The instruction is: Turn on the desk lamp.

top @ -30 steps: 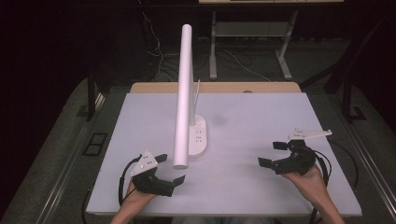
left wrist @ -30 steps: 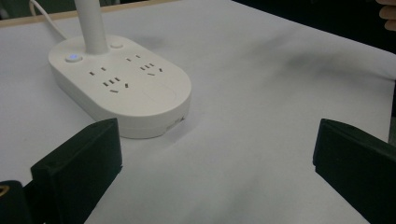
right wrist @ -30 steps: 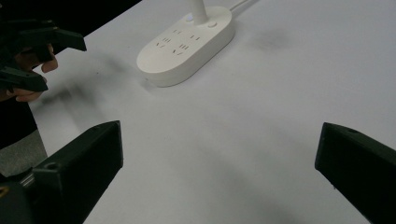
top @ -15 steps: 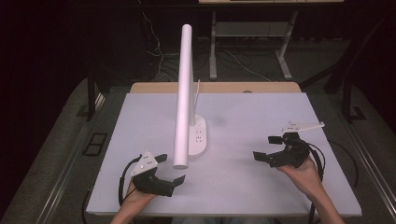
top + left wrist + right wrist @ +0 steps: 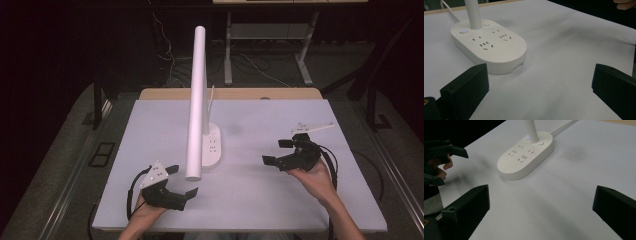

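White socket-base lamp [image 5: 210,147] stood mid-counter [image 5: 260,195], its tube head cut off in both gripper views; left gripper [image 5: 181,181] and right gripper [image 5: 278,152] flanked it, jaws apart, empty.

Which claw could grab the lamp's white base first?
Probably the left claw. It sits open close to the base with bare table between. The right claw, open too, looks farther away.

White lamp base [image 5: 489,47] on a white table [image 5: 260,185]; black fingers [image 5: 465,206].
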Motion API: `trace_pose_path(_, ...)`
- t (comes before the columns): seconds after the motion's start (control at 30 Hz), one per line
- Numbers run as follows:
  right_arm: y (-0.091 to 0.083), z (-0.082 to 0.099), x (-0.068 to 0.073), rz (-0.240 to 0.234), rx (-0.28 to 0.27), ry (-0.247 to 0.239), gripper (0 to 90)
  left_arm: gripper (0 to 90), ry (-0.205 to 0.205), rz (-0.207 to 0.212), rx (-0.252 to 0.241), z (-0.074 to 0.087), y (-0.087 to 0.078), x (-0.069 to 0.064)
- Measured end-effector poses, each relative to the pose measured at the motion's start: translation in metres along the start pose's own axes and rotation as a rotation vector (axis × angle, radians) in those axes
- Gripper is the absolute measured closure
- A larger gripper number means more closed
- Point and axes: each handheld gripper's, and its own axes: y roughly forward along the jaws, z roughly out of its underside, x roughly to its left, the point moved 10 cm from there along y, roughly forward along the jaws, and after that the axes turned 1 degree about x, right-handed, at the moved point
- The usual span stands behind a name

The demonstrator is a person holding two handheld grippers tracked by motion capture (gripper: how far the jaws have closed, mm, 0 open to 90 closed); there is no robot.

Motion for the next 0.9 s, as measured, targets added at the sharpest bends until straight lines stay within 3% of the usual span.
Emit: trace_pose_path(0.9,0.040,-0.033,0.005,-0.036,0.020,0.012,0.4,0.1,0.002,0.000,0.002,0.001,0.000,0.000)
